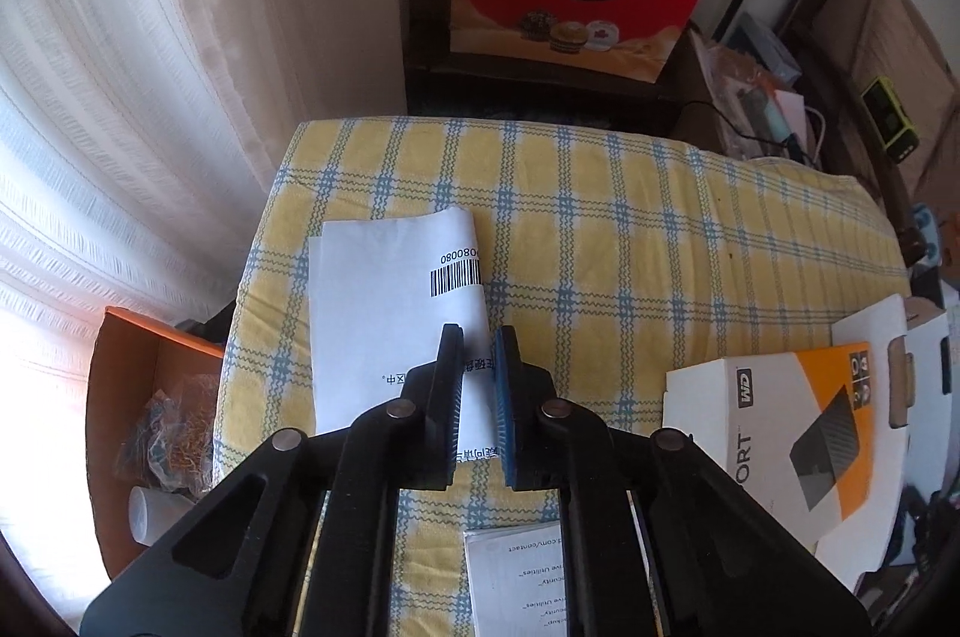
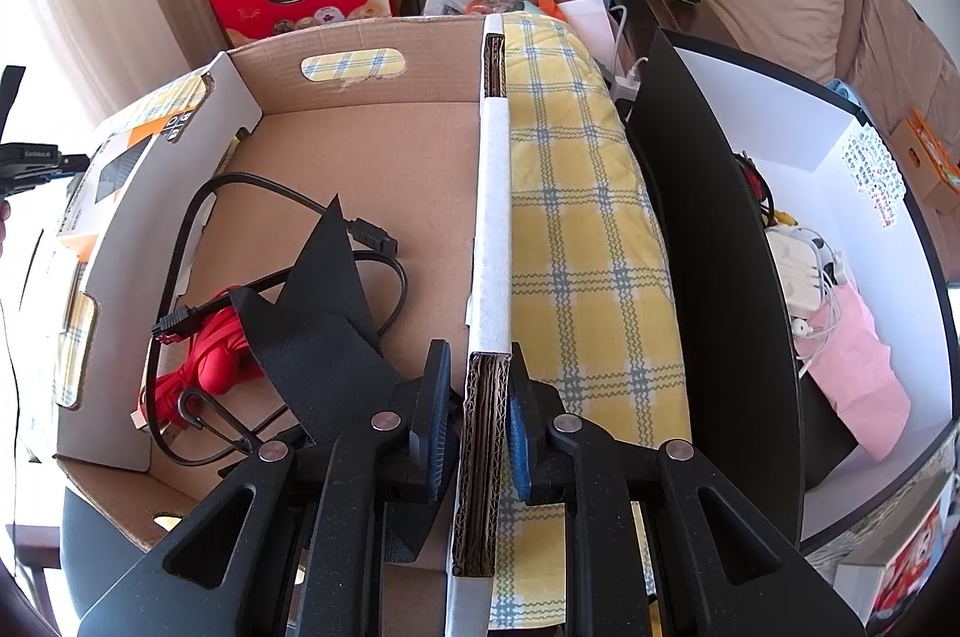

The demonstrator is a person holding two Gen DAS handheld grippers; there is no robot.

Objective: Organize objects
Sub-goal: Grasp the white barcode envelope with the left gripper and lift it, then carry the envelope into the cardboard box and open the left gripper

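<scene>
Yellow-and-blue checked cloth (image 1: 600, 217) covers the soft surface I work over, with a curtain to my left and red gift boxes stacked behind.

My right claw (image 2: 480, 385) is clamped on the side wall of the cardboard box (image 2: 360, 144), one finger inside, one outside, pads pressed against the corrugated edge. That wall runs straight away from me, its long axis in line with the fingers. Inside the box lie a black cable (image 2: 252, 193), a black strap (image 2: 324, 301) and something red (image 2: 210, 355).

My left claw (image 1: 478, 355) hangs nearly closed, a narrow gap between the fingers, holding nothing. It hovers over a white paper (image 1: 384, 313) whose barcode end points away from me. A hard-drive box (image 1: 780, 433) lies to the right and a small leaflet (image 1: 516, 577) just below.

I judge the step to be steadying or shifting the box while loose items get gathered. Next, the left claw needs to open wider and drop to the paper's near edge, a thin flat sheet that may slip on cloth.
</scene>
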